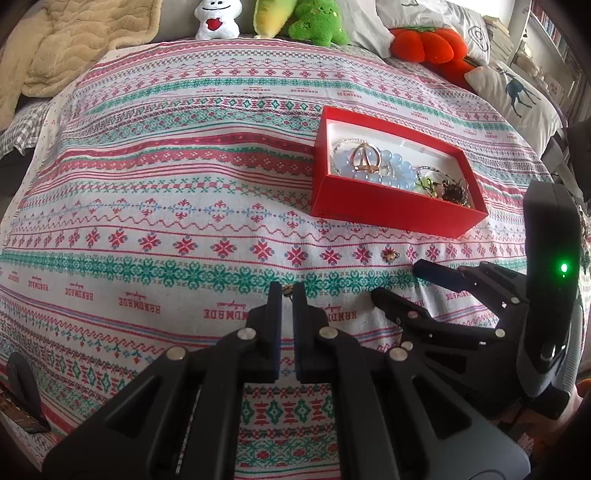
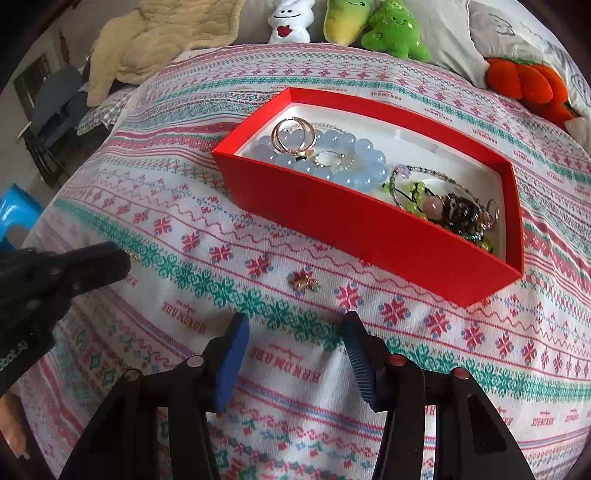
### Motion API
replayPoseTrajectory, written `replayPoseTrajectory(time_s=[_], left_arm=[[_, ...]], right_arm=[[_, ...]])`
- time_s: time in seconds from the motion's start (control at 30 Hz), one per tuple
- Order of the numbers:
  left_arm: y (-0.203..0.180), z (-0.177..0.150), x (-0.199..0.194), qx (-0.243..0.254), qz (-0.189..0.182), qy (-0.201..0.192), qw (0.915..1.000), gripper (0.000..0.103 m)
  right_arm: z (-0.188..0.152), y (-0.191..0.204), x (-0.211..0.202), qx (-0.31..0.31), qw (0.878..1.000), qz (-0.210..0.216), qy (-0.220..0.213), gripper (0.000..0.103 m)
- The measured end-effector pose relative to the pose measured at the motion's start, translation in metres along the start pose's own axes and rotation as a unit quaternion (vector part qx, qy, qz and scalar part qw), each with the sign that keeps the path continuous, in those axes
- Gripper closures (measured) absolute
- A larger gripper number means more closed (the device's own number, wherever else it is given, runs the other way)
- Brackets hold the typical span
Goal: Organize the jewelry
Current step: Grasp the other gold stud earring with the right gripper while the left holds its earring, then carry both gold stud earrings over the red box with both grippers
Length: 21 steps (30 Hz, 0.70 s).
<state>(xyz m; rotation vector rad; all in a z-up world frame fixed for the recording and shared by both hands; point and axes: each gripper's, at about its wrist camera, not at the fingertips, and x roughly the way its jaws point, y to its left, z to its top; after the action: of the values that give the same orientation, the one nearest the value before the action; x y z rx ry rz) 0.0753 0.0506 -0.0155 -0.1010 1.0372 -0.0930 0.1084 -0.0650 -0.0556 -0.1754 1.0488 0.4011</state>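
Bedspread (image 2: 155, 206); both tools (image 2: 291, 354) tilted steeply down.

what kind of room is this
Most likely a bedroom: the work surface looks like a bed under a patterned cloth, with plush toys and pillows along its far edge and a beige quilted blanket beside them.

Both wrist views look steeply down, close over the bedspread (image 1: 184, 184), sharing the red box (image 2: 369, 229).
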Motion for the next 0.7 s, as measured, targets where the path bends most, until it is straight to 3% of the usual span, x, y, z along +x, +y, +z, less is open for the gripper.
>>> replayPoseTrajectory(time_s=[0.4, 0.53, 0.7], left_arm=[[0.006, 0.000, -0.001, -0.002, -0.008, 0.004, 1.0000, 0.097], [0.006, 0.000, -0.001, -0.002, -0.008, 0.006, 0.9999, 0.097], [0.005, 0.001, 0.003, -0.002, -0.006, 0.010, 0.9999, 0.097]], right_arm=[[0.017, 0.007, 0.014, 0.020, 1.000, -0.003, -0.018, 0.070], [0.019, 0.009, 0.016, 0.022, 0.999, -0.007, -0.023, 0.082], [0.016, 0.004, 0.013, 0.022, 0.999, -0.008, -0.023, 0.089]])
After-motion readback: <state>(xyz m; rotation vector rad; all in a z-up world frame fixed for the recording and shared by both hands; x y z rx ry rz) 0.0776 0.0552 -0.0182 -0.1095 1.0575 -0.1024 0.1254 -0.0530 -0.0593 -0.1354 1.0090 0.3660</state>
